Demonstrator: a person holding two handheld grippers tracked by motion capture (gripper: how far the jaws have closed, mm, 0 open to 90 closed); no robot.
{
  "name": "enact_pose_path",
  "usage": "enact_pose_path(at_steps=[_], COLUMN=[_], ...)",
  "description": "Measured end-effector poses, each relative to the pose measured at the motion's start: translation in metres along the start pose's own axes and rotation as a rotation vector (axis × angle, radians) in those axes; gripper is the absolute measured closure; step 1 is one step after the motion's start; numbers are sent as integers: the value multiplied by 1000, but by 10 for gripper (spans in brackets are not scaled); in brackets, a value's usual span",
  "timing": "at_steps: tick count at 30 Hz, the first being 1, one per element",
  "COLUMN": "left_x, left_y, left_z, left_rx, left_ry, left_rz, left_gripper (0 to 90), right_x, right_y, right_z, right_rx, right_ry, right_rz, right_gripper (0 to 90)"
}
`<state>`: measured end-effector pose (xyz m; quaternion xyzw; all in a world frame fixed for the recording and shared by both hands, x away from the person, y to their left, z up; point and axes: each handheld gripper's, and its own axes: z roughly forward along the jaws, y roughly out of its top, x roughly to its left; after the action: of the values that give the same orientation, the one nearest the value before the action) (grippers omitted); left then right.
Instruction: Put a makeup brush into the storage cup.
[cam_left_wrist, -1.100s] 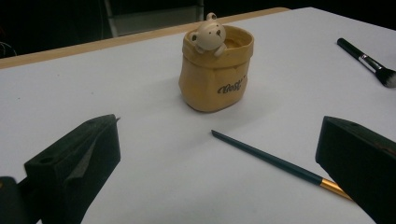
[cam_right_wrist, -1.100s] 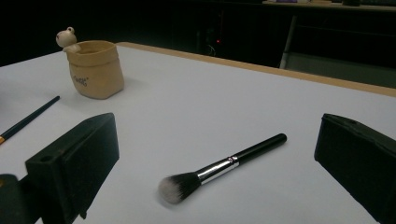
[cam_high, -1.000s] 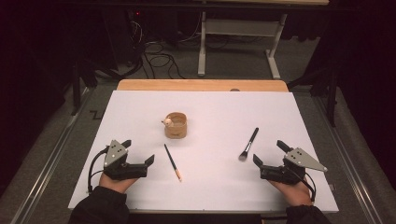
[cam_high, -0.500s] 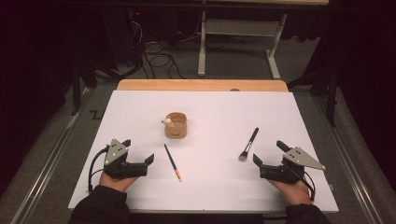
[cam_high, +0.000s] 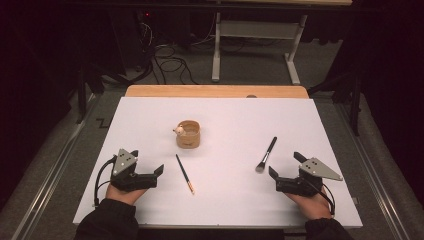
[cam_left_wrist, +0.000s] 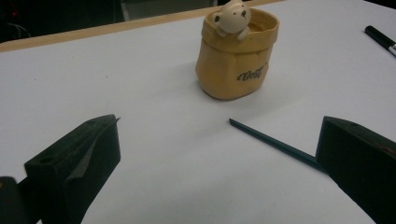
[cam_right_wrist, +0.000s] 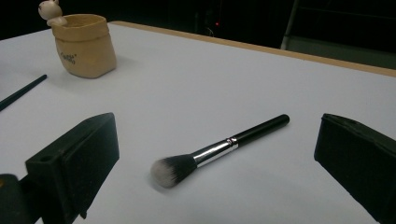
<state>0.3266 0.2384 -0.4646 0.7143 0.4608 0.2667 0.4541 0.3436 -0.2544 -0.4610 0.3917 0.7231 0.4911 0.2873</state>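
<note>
Right gripper view: black-handled makeup brush lies crosswise just beyond the right gripper's open fingers, bristles left.

You've got even overhead light on the white table; the room beyond it is near black. Shadows are soft and short, e.g. beside the makeup brush and the pot. Pics are slightly soft and grainy, w/ no glare.

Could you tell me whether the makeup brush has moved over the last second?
No. The brush lies at the same spot and angle relative to the cup.
</note>
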Motion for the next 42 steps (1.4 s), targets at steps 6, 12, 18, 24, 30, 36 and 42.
enact_pose_path(at_steps=[6,12,18,24,30,36,42], left_x=[5,10,13,16,18,18,17], left_y=[-2,-5,-9,-11,-12,-14,-15], left_z=[3,5,7,9,10,14,17], left_rx=[41,86,132,165,196,231,271], left_ry=[32,44,63,75,85,77,58], left_rz=[-16,-33,-62,-86,-97,-108,-112], left_gripper=[6,6,7,7,7,7,7], right_x=[-2,-5,-4,-3,-2,-3,-5], right_y=[-1,-1,-1,-1,-3,-4,-4], right_z=[1,1,2,5,10,9,8], right_rx=[-2,7,18,31,49,50,48], right_ry=[-2,-18,-16,-28,-24,-19,-25], right_rz=[11,17,20,14,3,13,18], right_gripper=[3,5,5,4,3,3,3])
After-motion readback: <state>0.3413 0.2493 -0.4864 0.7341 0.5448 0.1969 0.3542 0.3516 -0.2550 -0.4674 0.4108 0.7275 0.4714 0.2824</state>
